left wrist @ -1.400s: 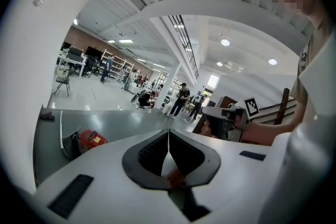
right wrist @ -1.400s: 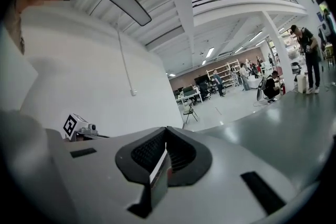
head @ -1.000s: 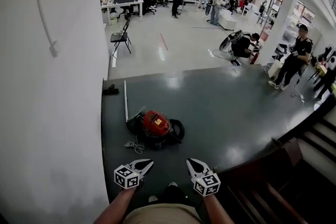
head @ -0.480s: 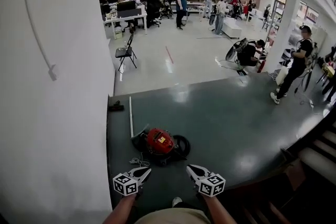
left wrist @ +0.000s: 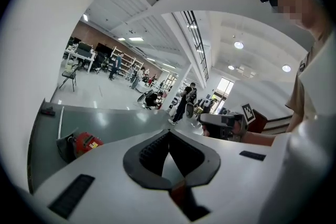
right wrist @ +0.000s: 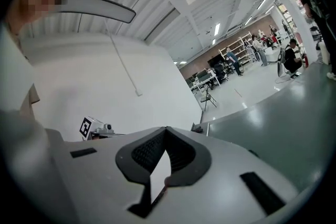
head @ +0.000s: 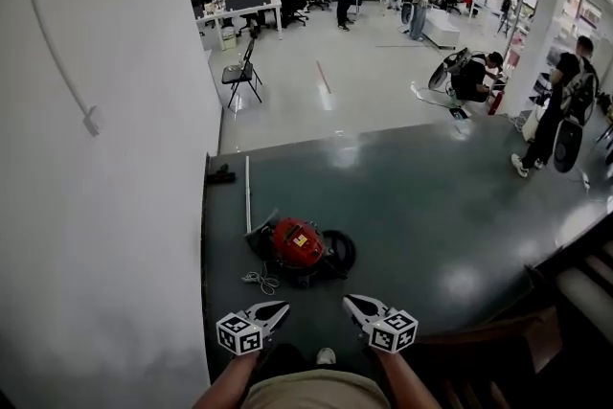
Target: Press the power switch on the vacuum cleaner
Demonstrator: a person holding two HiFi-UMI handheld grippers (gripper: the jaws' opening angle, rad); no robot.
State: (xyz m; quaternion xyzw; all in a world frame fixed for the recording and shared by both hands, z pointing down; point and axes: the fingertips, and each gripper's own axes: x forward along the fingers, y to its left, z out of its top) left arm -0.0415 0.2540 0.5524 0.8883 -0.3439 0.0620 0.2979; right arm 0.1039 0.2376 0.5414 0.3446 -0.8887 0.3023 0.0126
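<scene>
Neither tool held anything. We saw the left tool (head: 276,308) with its jaws brought together at the tips, and its own view (left wrist: 169,132) showed only bare floor through the narrow gap behind them. The right tool (head: 354,303) was the same, with its jaws meeting at the tips and nothing between them (right wrist: 166,128). We held both low in front of us, side by side and apart from each other.

The vacuum cleaner (head: 299,244) lay on the dark green floor (head: 431,196) ahead of the tools and clear of both. It had a red rounded body with a yellow label on top. It also showed at the lower left of the left gripper view (left wrist: 84,143).

A black ring-shaped part (head: 339,252) sat against the side of the vacuum cleaner away from the wall. A loose coil of pale cord (head: 261,280) lay on the floor just on our side of the vacuum cleaner. A thin white rod (head: 248,194) ran along the floor from the vacuum cleaner's far side. Beyond the rod, a small black object (head: 221,175) sat by the white wall (head: 115,158) that rose on the vacuum cleaner's left.

Well beyond the vacuum cleaner stood a folding chair (head: 244,70) on a lighter floor. Several people were farther back among desks and shelves. Dark wooden stairs (head: 565,302) dropped away to the vacuum cleaner's right.
</scene>
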